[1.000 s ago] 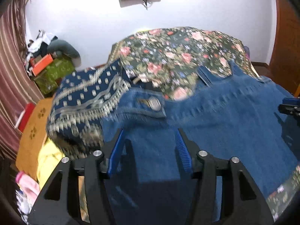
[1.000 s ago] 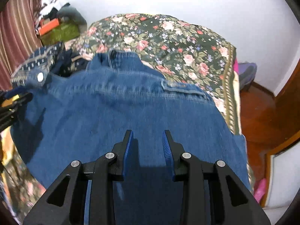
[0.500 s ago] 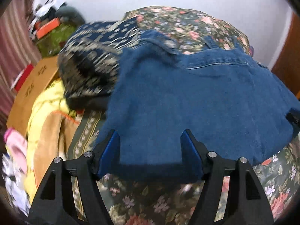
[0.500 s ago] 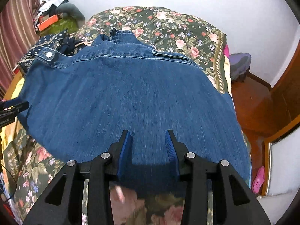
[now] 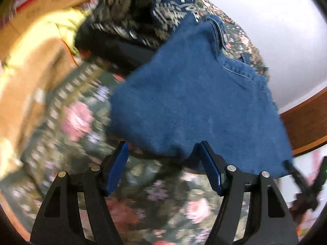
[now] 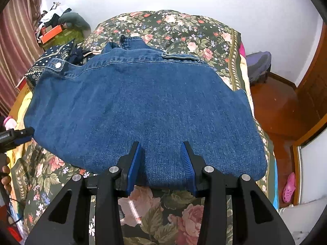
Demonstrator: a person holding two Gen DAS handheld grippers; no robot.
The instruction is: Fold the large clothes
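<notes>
A blue denim garment (image 6: 143, 106) lies spread flat on the floral bedspread (image 6: 184, 26), waistband and metal button at the far left. It also shows in the left wrist view (image 5: 194, 106), which is blurred. My right gripper (image 6: 162, 159) is open and empty, its blue pads just over the denim's near edge. My left gripper (image 5: 163, 161) is open and empty at the denim's near left edge. The left gripper also shows at the left edge of the right wrist view (image 6: 14, 136).
A navy patterned cloth (image 5: 143, 14) lies heaped beyond the denim's left end, next to yellow clothing (image 5: 67, 20) and a brown box (image 5: 30, 57). Clutter (image 6: 57, 30) sits by the striped curtain. The wooden floor (image 6: 273, 102) and a pink shoe (image 6: 289, 187) are off the bed's right side.
Both grippers have drawn back toward me from over the denim to its near edge. The left one opened wider and swung, so its view is tilted and blurred. The denim lies flat.
</notes>
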